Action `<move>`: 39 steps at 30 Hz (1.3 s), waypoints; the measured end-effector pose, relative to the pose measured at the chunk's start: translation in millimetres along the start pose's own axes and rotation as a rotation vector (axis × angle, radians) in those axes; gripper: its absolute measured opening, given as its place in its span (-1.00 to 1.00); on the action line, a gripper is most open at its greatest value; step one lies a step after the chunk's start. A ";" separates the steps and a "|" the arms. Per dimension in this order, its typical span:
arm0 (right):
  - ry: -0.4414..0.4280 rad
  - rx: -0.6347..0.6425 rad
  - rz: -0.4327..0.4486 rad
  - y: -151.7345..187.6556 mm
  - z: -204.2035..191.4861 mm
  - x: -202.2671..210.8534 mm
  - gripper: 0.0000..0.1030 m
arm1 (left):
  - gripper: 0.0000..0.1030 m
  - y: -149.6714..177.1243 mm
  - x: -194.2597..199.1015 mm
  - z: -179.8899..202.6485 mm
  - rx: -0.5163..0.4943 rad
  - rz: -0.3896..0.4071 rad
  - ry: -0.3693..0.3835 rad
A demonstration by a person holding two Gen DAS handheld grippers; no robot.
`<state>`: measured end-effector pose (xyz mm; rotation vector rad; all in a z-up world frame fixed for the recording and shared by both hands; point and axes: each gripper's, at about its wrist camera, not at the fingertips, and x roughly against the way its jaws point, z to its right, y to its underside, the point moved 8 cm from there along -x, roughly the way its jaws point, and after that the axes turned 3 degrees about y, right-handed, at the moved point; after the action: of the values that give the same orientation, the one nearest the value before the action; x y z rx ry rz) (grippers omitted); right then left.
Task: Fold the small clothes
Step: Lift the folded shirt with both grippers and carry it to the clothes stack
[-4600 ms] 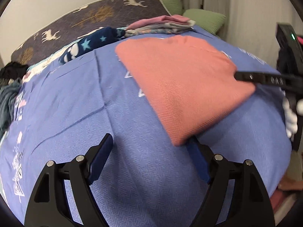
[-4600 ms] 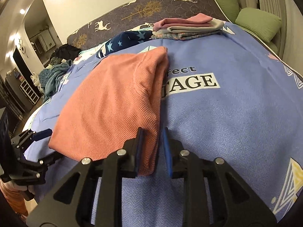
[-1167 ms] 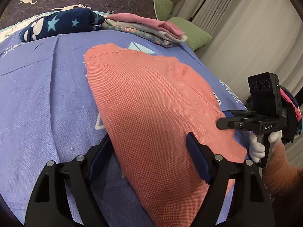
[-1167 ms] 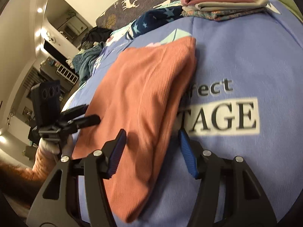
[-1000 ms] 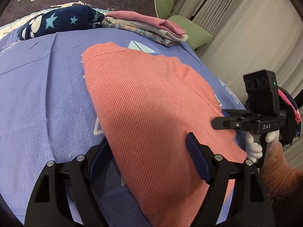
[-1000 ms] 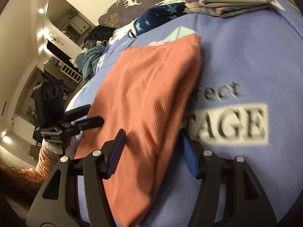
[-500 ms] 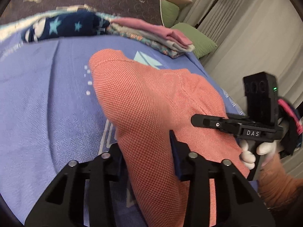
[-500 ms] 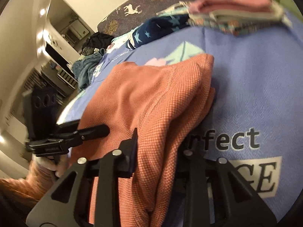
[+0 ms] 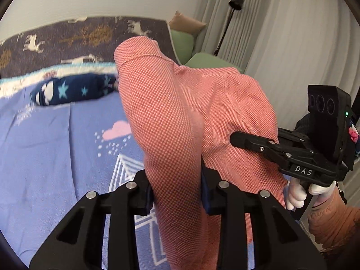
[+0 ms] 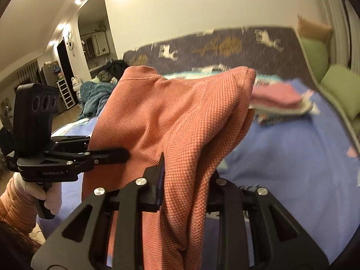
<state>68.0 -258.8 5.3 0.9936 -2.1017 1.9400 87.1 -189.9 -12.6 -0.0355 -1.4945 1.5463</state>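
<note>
Each pinching a near corner of the cloth (image 9: 180, 117), left tool (image 9: 177, 193) and right tool (image 10: 186, 186) should travel level, laying it evenly on the bed (image 9: 56, 135).

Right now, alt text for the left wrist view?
The left gripper is shut on a coral knit garment lifted above the blue bedspread. The right gripper, hand-held, reaches in from the right against the same cloth.

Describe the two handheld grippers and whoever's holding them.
Both grippers, left and right, are matte black with silver bolts and blue finger pads. The right gripper's side reads "DAS"; its three-lens box shows a green light. White gloves, orange sleeves.
</note>
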 end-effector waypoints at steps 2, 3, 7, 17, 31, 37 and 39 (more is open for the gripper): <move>0.021 0.018 0.029 -5.2 -0.9 10.8 -0.53 | -0.36 -6.2 4.2 7.9 -0.017 0.017 0.000; 0.038 0.033 0.044 -8.7 -1.5 16.3 -0.53 | -0.36 -8.2 6.3 9.8 -0.022 0.023 0.001; 0.077 0.056 0.081 -21.7 1.3 30.1 -0.53 | -0.36 -21.0 10.2 24.6 -0.059 0.046 -0.001; 0.143 0.072 0.150 -53.3 26.9 45.9 -0.53 | -0.36 -60.2 -4.4 46.1 -0.123 0.075 0.011; 0.241 0.097 0.215 -109.6 86.5 36.1 -0.53 | -0.36 -143.2 -56.8 65.5 -0.223 0.092 -0.029; 0.283 0.103 0.259 -176.7 123.1 21.6 -0.53 | -0.36 -208.3 -78.2 63.4 -0.226 0.177 -0.082; 0.298 0.105 0.274 -197.0 132.7 17.4 -0.53 | -0.36 -224.7 -84.5 60.9 -0.237 0.203 -0.101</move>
<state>203.3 -381.5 158.1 0.4096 -2.0683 2.1809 228.0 -333.4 132.1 -0.2568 -1.7948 1.5387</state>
